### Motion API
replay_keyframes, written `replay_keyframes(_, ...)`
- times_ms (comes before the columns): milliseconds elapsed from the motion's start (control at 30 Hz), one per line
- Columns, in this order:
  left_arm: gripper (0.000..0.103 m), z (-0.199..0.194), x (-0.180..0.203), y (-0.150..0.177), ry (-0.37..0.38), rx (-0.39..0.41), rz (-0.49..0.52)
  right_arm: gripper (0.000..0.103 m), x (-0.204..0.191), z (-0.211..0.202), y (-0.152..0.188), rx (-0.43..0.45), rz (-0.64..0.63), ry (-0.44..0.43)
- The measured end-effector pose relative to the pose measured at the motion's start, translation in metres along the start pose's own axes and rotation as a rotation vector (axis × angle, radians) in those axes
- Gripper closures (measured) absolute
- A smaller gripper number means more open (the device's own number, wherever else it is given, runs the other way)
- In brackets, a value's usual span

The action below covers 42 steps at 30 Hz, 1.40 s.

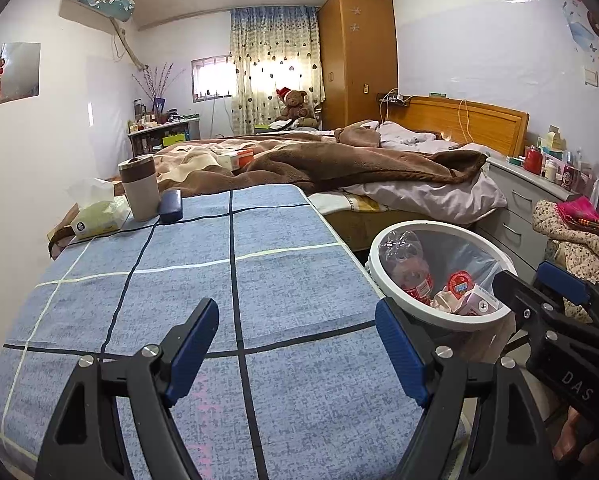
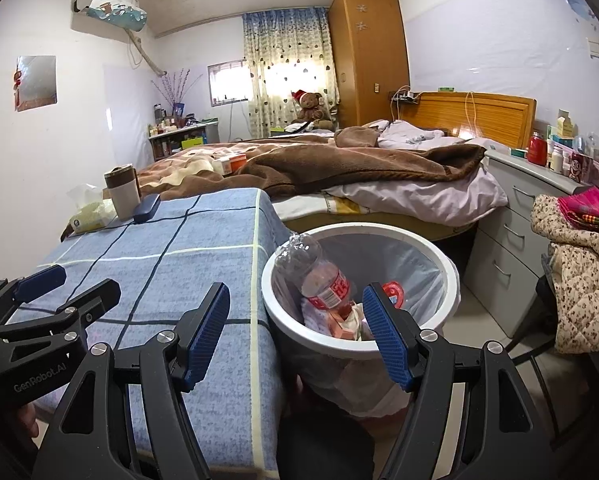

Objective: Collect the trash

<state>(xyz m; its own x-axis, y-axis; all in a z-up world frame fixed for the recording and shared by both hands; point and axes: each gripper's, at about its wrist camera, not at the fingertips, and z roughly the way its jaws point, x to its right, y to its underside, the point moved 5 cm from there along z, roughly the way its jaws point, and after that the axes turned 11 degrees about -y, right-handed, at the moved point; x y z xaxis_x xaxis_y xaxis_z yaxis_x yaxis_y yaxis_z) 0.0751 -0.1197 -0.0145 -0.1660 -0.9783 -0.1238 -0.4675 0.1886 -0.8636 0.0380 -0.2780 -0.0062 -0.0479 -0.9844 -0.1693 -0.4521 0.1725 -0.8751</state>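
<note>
A white round trash bin (image 1: pixel 383 276) (image 2: pixel 451 280) with a clear liner stands on the floor right of the blue checked table (image 1: pixel 227 280) (image 2: pixel 159 272). Inside it lie an empty plastic bottle (image 1: pixel 409 268) (image 2: pixel 319 276), a red-lidded cup (image 1: pixel 461 282) (image 2: pixel 391 292), a pink carton (image 1: pixel 477 302) and crumpled paper. My left gripper (image 1: pixel 297 348) is open and empty above the table's near part. My right gripper (image 2: pixel 295 332) is open and empty above the bin's near rim; it also shows in the left wrist view (image 1: pixel 539 284). The left gripper shows at the left edge of the right wrist view (image 2: pixel 71 284).
At the table's far left stand a tissue pack (image 1: pixel 97 216) (image 2: pixel 89 214), a brown-and-white cup (image 1: pixel 139 186) (image 2: pixel 121 190) and a dark blue case (image 1: pixel 171 205) (image 2: pixel 147 207). Beyond lies a bed with a brown blanket (image 1: pixel 339 164). A grey drawer unit (image 2: pixel 515 216) and draped clothes (image 2: pixel 579 272) stand right.
</note>
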Motion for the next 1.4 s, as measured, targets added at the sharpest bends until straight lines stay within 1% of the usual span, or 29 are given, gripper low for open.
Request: replay_keyframes(1400,0.021,0.0,0.0024,-0.002,0.0,-0.003,-0.003,0.032,-0.0027,-0.0018,-0.0003,0.0,-0.003,0.003)
